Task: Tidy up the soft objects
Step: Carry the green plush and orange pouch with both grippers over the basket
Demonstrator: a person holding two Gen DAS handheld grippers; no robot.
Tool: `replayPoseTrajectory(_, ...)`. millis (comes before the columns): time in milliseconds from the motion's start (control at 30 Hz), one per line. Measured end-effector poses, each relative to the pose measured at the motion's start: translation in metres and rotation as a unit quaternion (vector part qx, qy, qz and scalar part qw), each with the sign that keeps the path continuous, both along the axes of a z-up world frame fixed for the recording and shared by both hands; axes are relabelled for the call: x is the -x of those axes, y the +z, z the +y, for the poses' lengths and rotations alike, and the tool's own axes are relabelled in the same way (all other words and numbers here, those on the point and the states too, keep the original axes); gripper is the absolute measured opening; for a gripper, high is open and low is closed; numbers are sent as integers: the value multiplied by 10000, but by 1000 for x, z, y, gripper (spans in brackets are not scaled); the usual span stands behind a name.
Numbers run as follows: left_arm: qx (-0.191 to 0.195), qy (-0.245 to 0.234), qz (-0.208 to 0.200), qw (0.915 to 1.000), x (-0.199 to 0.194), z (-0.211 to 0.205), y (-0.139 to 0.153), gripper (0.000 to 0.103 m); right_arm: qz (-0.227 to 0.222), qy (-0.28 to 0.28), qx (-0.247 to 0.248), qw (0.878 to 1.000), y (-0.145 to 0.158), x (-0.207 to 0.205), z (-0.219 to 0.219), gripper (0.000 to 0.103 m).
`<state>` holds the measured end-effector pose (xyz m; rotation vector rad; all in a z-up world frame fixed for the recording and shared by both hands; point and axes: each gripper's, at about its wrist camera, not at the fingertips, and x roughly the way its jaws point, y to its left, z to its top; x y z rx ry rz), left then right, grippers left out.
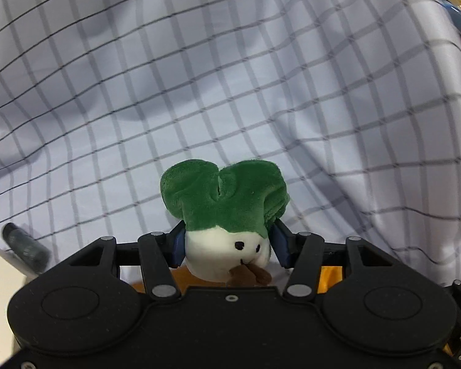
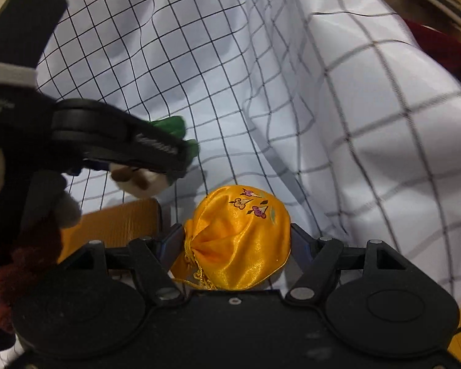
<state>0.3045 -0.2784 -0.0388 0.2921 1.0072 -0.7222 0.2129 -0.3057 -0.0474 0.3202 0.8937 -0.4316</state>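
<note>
My left gripper (image 1: 226,246) is shut on a plush radish toy (image 1: 224,215) with a white face and green leaves, held above the white checked cloth (image 1: 199,77). My right gripper (image 2: 236,243) is shut on a yellow satin drawstring pouch (image 2: 239,240) with embroidered flowers. In the right wrist view the left gripper (image 2: 156,153) shows at the left with the plush toy (image 2: 169,129) in it, above and to the left of the pouch.
The checked cloth (image 2: 353,123) lies in folds and rises at the right. An orange-brown surface (image 2: 122,221) shows under its edge. A dark cylindrical object (image 1: 26,246) lies at the cloth's lower left. A dark red knitted item (image 2: 21,264) is at the far left.
</note>
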Motion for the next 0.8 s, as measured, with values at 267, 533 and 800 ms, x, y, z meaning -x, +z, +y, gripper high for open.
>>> replayPoseTrajectory(267, -2, -491, 198, 9986, 46, -1, 7, 52, 26, 7, -100, 9999, 16, 46, 3, 72)
replayPoseTrajectory(533, -111, -705, 167, 9973, 99, 33, 24, 52, -21, 313, -257, 9992, 36, 90, 25, 72)
replayPoseTrajectory(800, 84, -290, 85, 9995, 141, 90, 54, 52, -131, 657, -418, 9969, 54, 137, 57, 72)
